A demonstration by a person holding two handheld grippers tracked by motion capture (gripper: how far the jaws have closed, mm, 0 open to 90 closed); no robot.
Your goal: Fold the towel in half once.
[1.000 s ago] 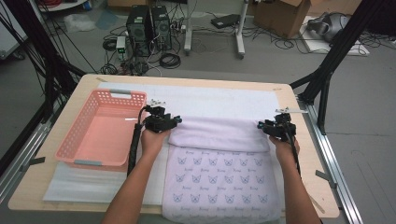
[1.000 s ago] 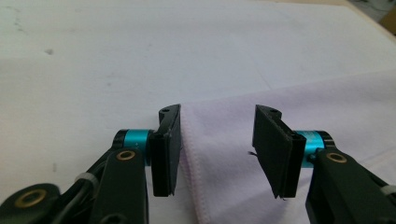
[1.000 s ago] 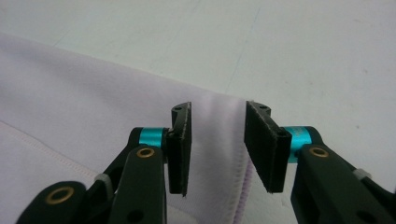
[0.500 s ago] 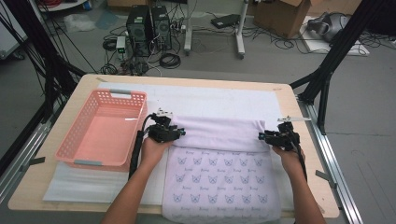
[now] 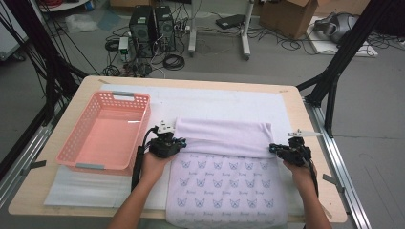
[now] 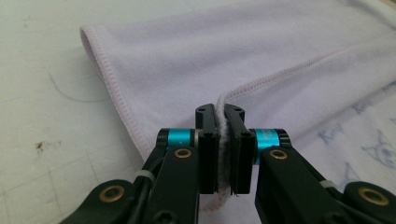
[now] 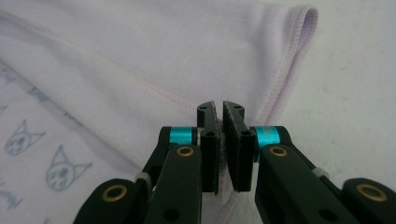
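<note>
currently my left tongs [image 6: 219, 140] are clenched on the towel's [image 5: 224, 138] hemmed corner; my right tongs [image 7: 223, 140] likewise clamp the opposite corner. towel: soft lavender fleece, stitched hem, cat-face print on the lower layer, far part folded toward me over it. long axis of the fold runs left to right between my two tongs, each hand at its own end. it lies on the tabletop [image 5: 291, 102], beside a pink slotted plastic basket [image 5: 107, 131].
</note>
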